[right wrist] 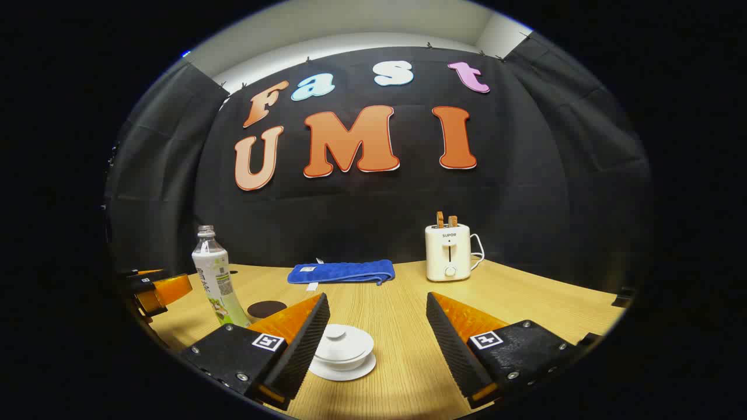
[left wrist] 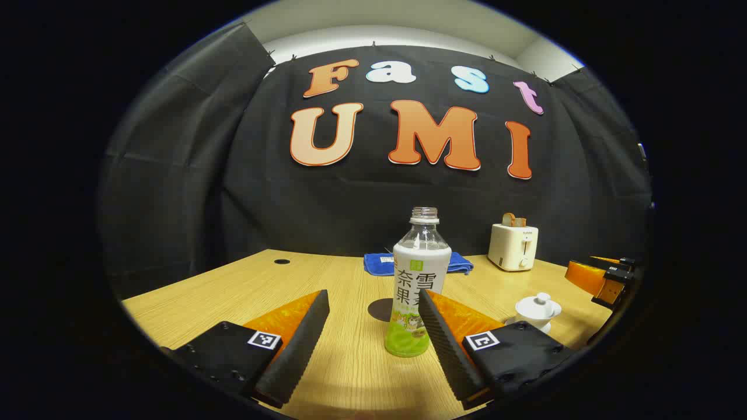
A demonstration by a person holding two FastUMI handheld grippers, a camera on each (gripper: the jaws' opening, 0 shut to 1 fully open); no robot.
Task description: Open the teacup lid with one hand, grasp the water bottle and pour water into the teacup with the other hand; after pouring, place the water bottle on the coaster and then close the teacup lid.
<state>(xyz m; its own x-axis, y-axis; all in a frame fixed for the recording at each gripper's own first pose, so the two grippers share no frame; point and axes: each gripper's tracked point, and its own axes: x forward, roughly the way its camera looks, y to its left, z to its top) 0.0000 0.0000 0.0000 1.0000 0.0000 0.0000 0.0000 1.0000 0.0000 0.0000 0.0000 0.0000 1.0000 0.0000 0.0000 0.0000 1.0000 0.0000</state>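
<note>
A clear water bottle (left wrist: 415, 286) with a white and green label stands upright and uncapped on the wooden table (left wrist: 245, 286). Just ahead of it my left gripper (left wrist: 372, 297) is open, its right finger close beside the bottle. A dark round coaster (left wrist: 380, 309) lies behind the bottle. The white lidded teacup (right wrist: 343, 345) sits on its saucer, lid on, between the fingers of my open right gripper (right wrist: 375, 300), nearer the left finger. In the right gripper view the bottle (right wrist: 215, 280), coaster (right wrist: 266, 308) and left gripper (right wrist: 154, 289) stand at the left.
A folded blue towel (right wrist: 343, 272) lies at the back of the table. A white toaster (right wrist: 448, 252) with toast in it stands to its right, its cord trailing behind. A small round hole (left wrist: 282, 261) is in the far left of the tabletop.
</note>
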